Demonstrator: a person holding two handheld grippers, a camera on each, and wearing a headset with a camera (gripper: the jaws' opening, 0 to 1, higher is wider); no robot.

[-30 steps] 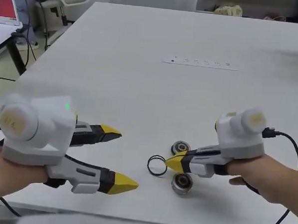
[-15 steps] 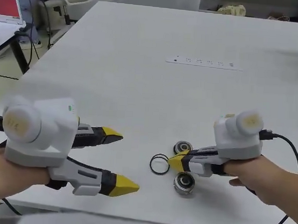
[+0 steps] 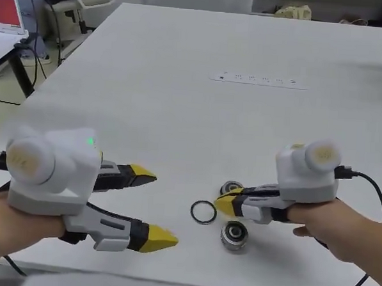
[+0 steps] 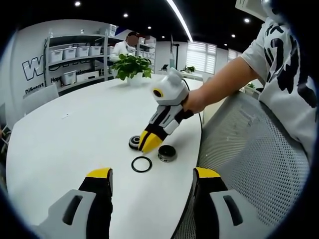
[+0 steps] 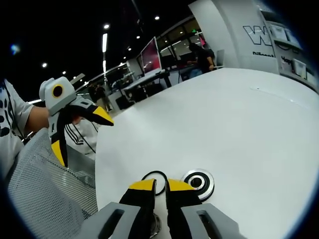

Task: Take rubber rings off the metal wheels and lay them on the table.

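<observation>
jaws of the left gripper (image 3: pixel 154 206) are standing spread wide and holding nothing, hovering over the near left part of the white bench (image 3: pixel 180 104). the right gripper (image 3: pixel 223 205) is keeping its yellow-tipped jaws pressed almost together, with nothing between them, pointing at a thin black rubber ring (image 3: pixel 192 211) that is lying flat on the bench near its near edge, just off those tips. two round metal wheels are sitting beside the ring, one (image 3: pixel 230 187) just behind the right gripper's jaws and one (image 3: pixel 234 235) just in front of them, closer to the near edge. a white power strip (image 3: pixel 258 80) is lying well apart, toward the far edge.
</observation>
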